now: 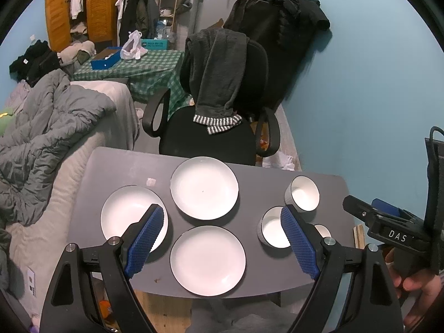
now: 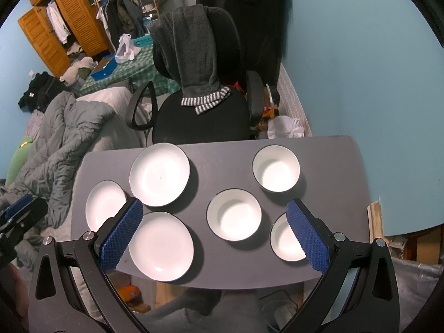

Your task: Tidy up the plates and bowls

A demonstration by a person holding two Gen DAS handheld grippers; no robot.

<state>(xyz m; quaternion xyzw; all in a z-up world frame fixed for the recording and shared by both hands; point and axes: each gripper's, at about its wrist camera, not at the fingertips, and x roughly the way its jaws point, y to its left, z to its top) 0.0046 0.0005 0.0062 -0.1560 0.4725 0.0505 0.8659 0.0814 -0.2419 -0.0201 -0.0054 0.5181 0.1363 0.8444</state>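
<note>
Three white plates lie on the grey table (image 1: 122, 166): a far plate (image 1: 204, 188), a left plate (image 1: 127, 213) and a near plate (image 1: 207, 260). Three white bowls stand to the right: a far bowl (image 2: 276, 172), a middle bowl (image 2: 234, 218) and a near-right bowl (image 2: 285, 240), partly behind a blue pad. My left gripper (image 1: 220, 233) hovers open above the near plate. My right gripper (image 2: 215, 229) hovers open above the table's near side, between the near plate (image 2: 161, 247) and the middle bowl. Both hold nothing.
A black office chair (image 1: 211, 133) draped with a grey garment stands at the table's far edge. A bed with a grey duvet (image 1: 50, 133) runs along the left. The blue wall (image 1: 360, 97) is on the right. A hand (image 1: 416, 283) holds the right gripper's handle.
</note>
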